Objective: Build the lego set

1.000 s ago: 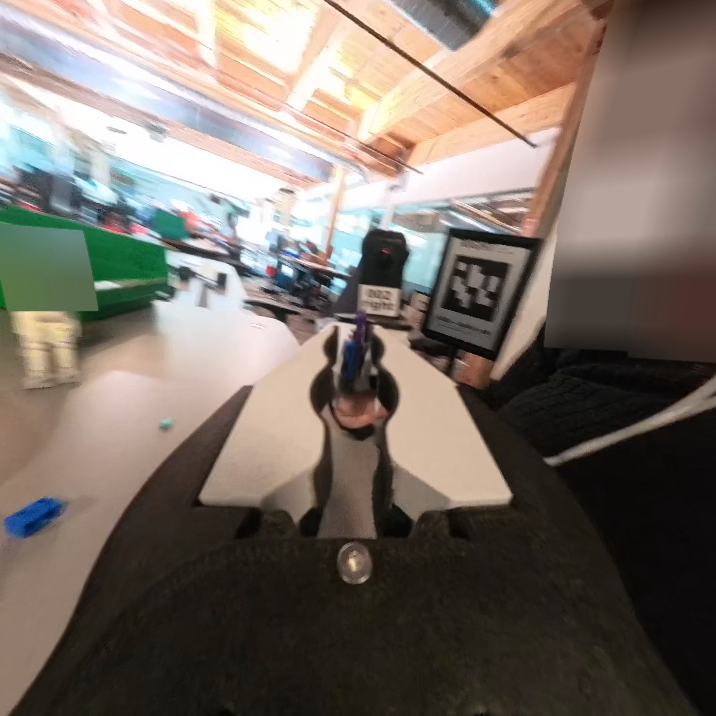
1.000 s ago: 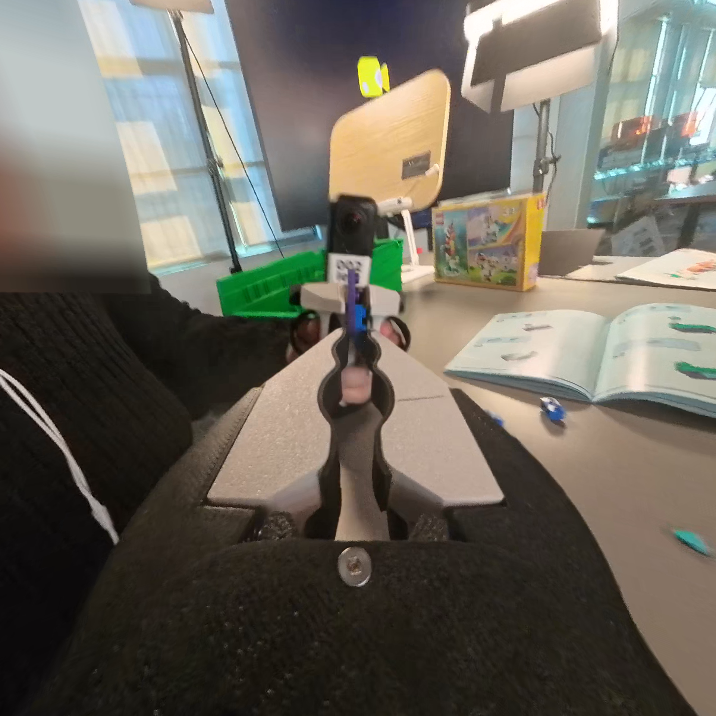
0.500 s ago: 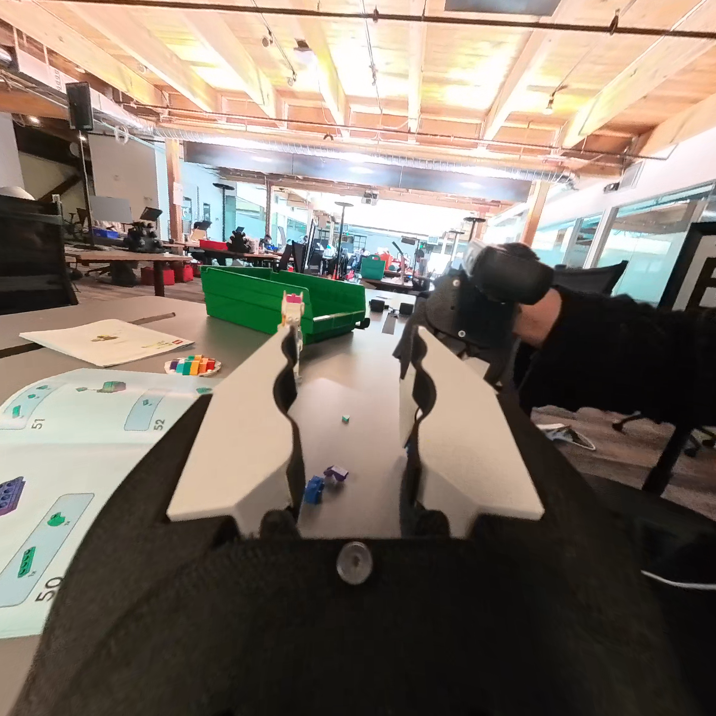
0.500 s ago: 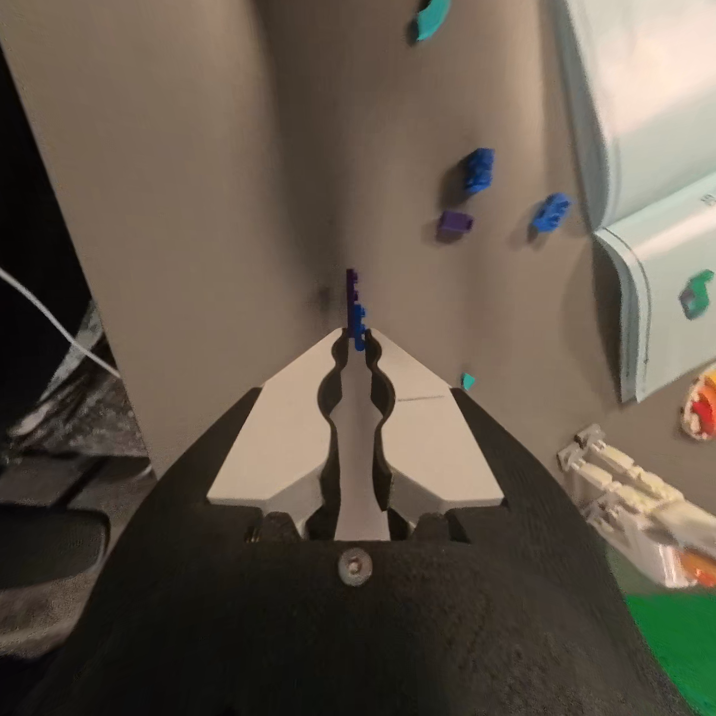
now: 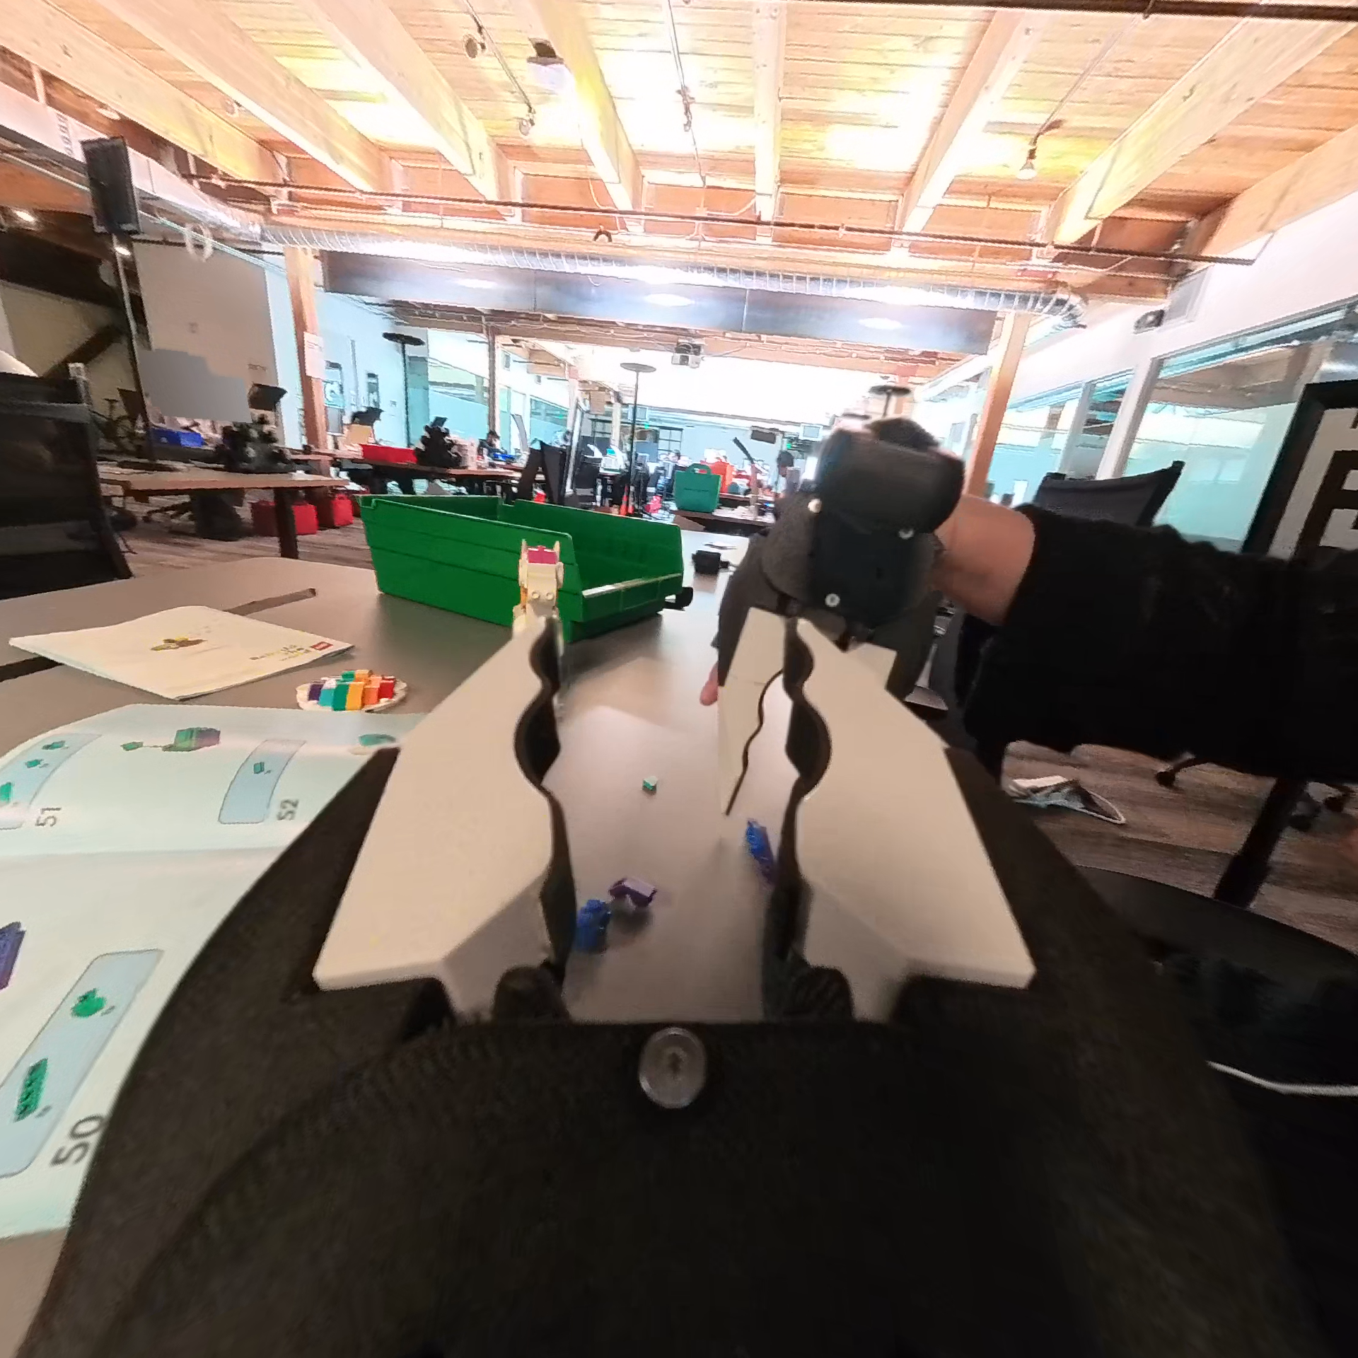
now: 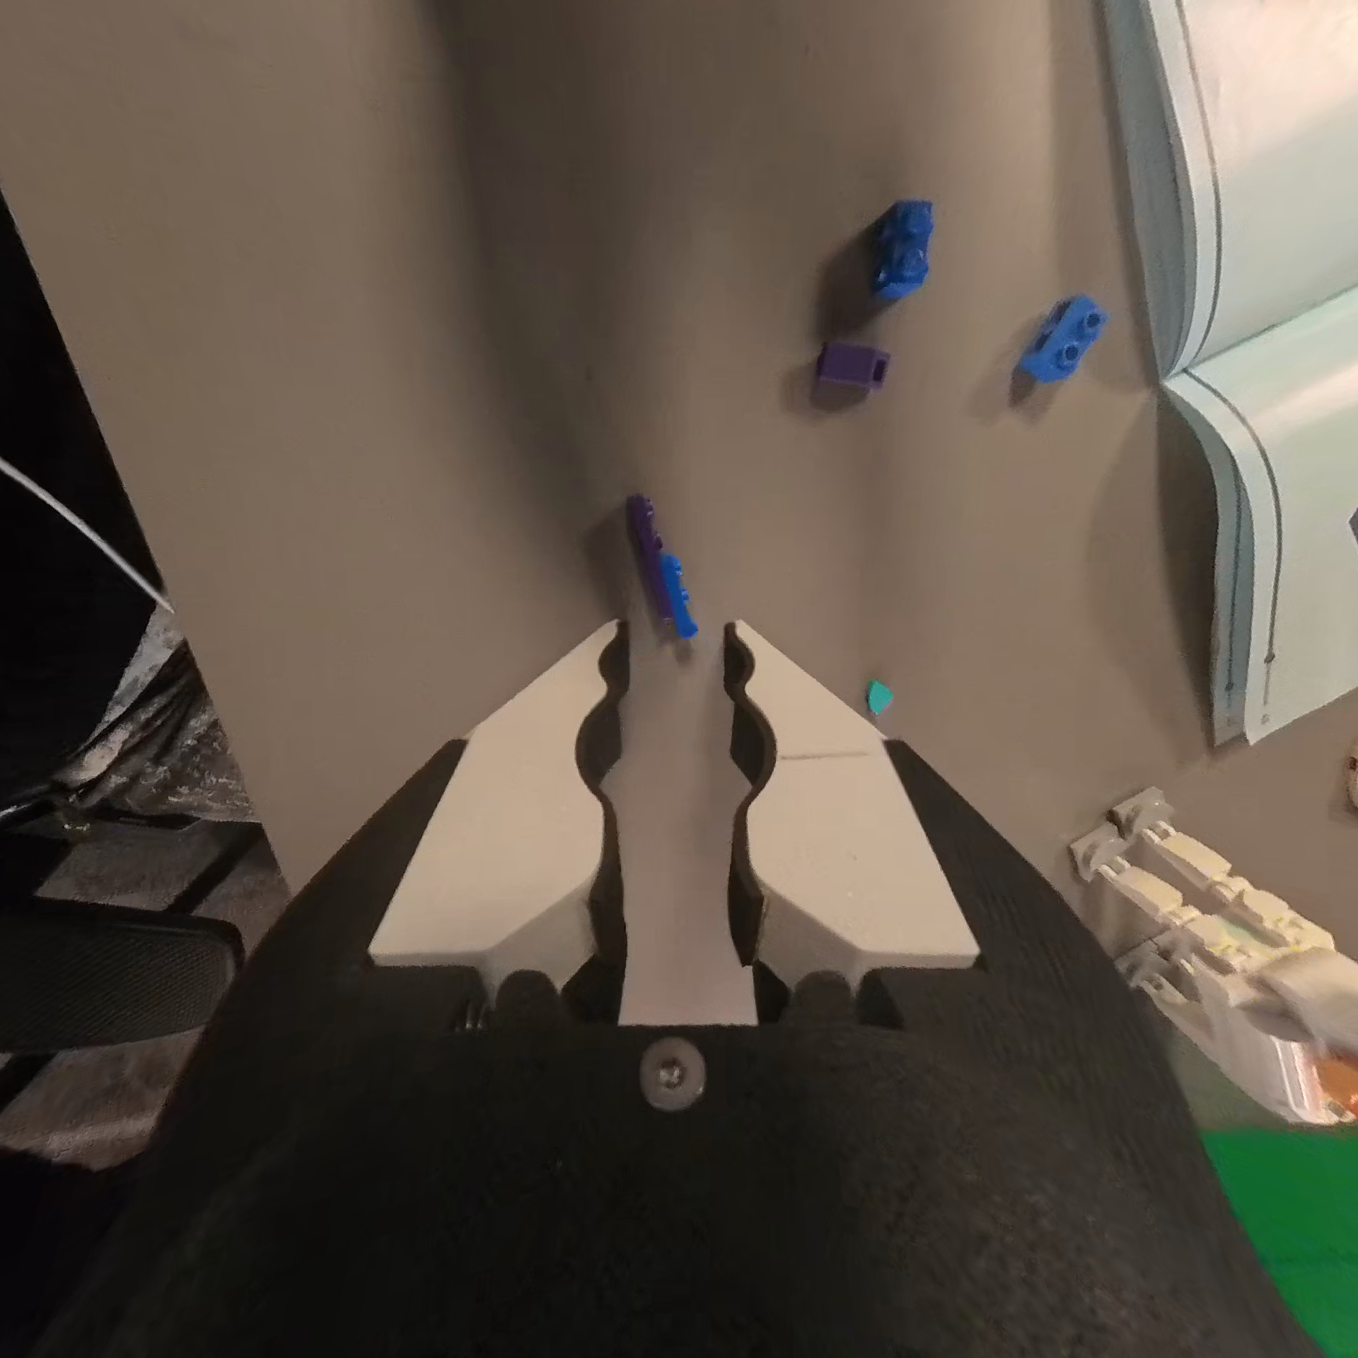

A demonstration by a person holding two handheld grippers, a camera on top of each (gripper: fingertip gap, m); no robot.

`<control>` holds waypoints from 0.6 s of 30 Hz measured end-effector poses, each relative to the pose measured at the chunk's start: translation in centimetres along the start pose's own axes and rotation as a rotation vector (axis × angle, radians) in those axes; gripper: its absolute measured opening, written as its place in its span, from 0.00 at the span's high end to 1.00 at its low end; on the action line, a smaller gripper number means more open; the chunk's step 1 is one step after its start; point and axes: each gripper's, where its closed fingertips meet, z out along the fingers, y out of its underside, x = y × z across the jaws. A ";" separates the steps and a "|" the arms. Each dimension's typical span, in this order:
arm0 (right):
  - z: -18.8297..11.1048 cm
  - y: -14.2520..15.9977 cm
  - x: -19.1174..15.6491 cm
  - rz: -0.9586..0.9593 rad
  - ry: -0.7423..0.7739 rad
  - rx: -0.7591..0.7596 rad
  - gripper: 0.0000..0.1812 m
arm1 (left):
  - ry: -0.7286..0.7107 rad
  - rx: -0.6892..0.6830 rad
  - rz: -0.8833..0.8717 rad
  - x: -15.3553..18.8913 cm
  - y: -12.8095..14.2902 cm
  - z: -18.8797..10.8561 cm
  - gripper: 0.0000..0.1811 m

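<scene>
My right gripper (image 6: 676, 636) points down at the grey table (image 6: 441, 367) with its jaws a little apart. A small purple plate with a blue plate on it (image 6: 658, 566) lies tilted just past its fingertips, free of them. My left gripper (image 5: 665, 639) is wide open and empty, low over the table. In the left wrist view the right gripper (image 5: 735, 794) comes down from the right, with the purple and blue piece (image 5: 760, 849) at its tip. Loose bricks lie near: two blue (image 6: 902, 250) (image 6: 1064, 338), one purple (image 6: 852, 364), one small teal (image 6: 878, 697).
An open instruction booklet (image 5: 147, 771) lies at the left, a second booklet (image 5: 184, 650) and a small dish of coloured bricks (image 5: 353, 691) behind it. A white figure build (image 5: 540, 588) stands before a green bin (image 5: 455, 558). The table edge and a chair (image 6: 110, 977) are at the right gripper's left.
One second ago both grippers held the purple and blue piece in the air. The left let go, opened and turned to the table. The right brought the piece down and has now opened.
</scene>
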 end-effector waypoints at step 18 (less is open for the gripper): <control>1.7 -6.8 4.0 0.473 0.072 0.409 0.87 | -0.107 0.010 0.046 -1.7 -0.4 -0.6 0.70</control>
